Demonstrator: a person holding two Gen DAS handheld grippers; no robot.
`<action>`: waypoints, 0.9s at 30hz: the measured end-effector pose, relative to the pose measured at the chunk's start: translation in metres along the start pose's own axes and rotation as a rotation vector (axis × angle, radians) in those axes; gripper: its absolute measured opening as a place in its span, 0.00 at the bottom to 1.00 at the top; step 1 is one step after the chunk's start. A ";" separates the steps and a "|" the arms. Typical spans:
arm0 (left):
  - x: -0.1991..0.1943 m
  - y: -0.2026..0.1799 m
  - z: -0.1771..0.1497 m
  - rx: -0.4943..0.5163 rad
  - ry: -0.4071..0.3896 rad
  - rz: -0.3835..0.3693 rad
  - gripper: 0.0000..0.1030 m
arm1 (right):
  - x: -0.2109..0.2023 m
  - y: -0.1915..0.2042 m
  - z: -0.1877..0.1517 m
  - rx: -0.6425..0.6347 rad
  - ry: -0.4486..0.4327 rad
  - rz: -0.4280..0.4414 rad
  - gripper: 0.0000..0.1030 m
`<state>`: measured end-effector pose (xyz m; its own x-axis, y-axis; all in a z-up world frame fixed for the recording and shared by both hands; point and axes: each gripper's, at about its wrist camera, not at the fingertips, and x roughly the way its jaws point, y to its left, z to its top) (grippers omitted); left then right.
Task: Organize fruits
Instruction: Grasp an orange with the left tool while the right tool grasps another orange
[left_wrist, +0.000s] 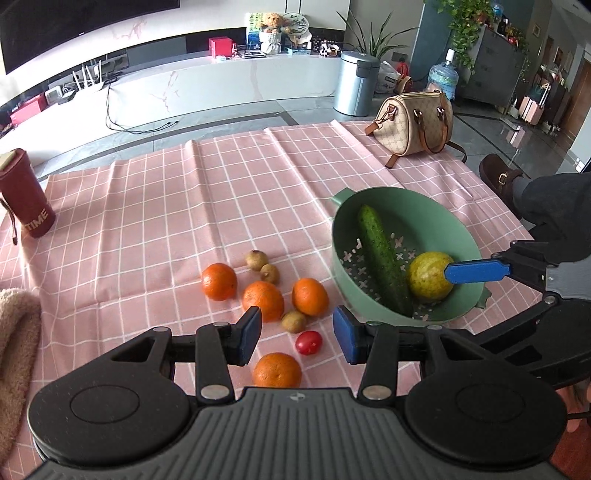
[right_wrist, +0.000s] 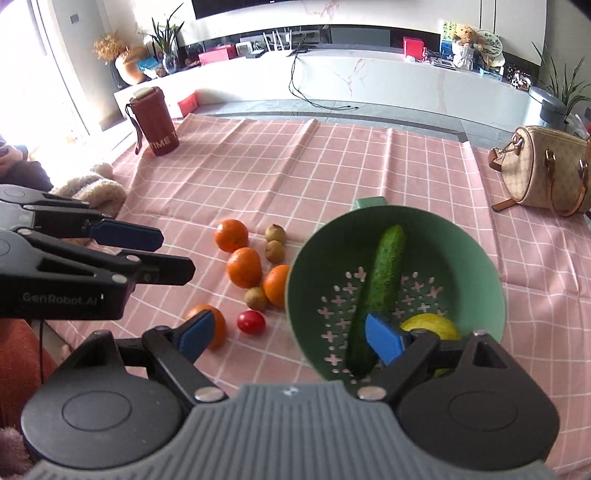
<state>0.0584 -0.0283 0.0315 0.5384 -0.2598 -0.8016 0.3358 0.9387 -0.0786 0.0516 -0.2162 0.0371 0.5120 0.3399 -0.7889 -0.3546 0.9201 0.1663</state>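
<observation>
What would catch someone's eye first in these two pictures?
The green colander on the pink checked tablecloth, holding a long cucumber and a yellow fruit. Just left of it lies a loose cluster of bright oranges, small brown fruits and one red tomato, with the left tongs open above them.

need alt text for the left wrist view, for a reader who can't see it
The open left gripper hovers over loose fruit on a pink checked tablecloth: four oranges, small brown fruits and a red tomato. To the right, a green colander holds a cucumber and a yellow fruit, where the right gripper reaches in.
</observation>
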 end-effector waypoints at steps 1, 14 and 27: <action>-0.001 0.003 -0.004 -0.003 0.004 0.001 0.52 | -0.001 0.004 -0.004 0.012 -0.016 0.002 0.82; 0.033 0.017 -0.053 0.016 0.096 -0.066 0.52 | 0.025 0.029 -0.053 0.134 -0.017 0.008 0.42; 0.082 0.028 -0.061 0.013 0.134 -0.058 0.60 | 0.058 0.018 -0.050 0.203 0.035 0.000 0.37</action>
<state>0.0647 -0.0096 -0.0730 0.4102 -0.2796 -0.8681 0.3736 0.9198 -0.1198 0.0360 -0.1892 -0.0352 0.4835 0.3359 -0.8083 -0.1877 0.9417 0.2791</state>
